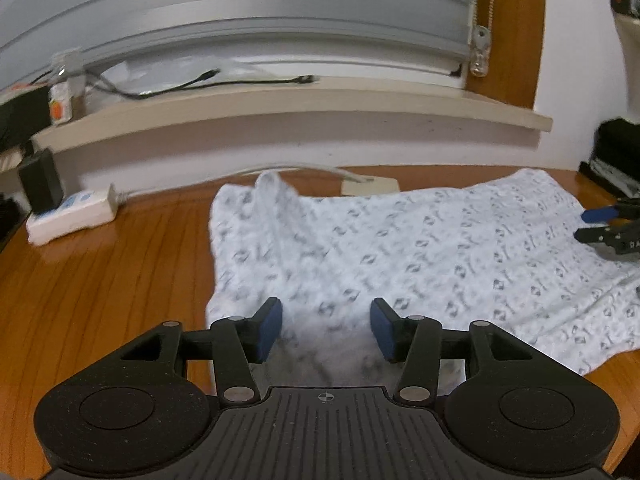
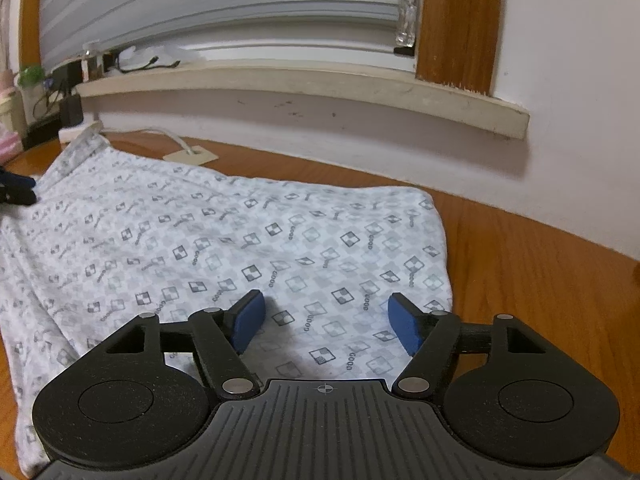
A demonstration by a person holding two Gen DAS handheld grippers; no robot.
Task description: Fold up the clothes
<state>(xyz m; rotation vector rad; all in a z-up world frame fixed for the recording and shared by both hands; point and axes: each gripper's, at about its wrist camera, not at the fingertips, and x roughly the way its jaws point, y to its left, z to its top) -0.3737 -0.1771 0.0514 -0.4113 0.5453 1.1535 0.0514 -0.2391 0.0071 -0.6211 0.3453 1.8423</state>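
From my left wrist camera, my left gripper (image 1: pixel 326 330) hangs with its jaws apart over the near left part of the patterned garment (image 1: pixel 400 248). The cloth runs beneath and between the blue pads (image 1: pixel 267 330), but they do not press on it, so nothing is gripped. The garment's left edge runs up just left of my left pad, and a raised fold stands at its far left corner. Bare wooden table (image 1: pixel 120 272) opens to the left as far as a white power strip (image 1: pixel 76 212); a beige wall plate (image 1: pixel 370 186) with a white cable sits just past the far edge of the cloth. My right gripper (image 1: pixel 600 224) shows at the right edge, over the garment's far right part. This view is blurred, so the print reads only as grey marks on white.

From my right wrist camera, my right gripper (image 2: pixel 326 322) also stands open above the garment (image 2: pixel 240 232), near its right side, pads clear of the fabric. The right edge of the cloth lies just right of my right pad, with plenty of bare table (image 2: pixel 540 280) beyond. The fabric looks thin and soft, white with grey checked diamonds and small lettering, lying mostly flat with a few shallow creases. A pale windowsill (image 2: pixel 320 84) and grey blinds (image 2: pixel 220 4) run behind it.
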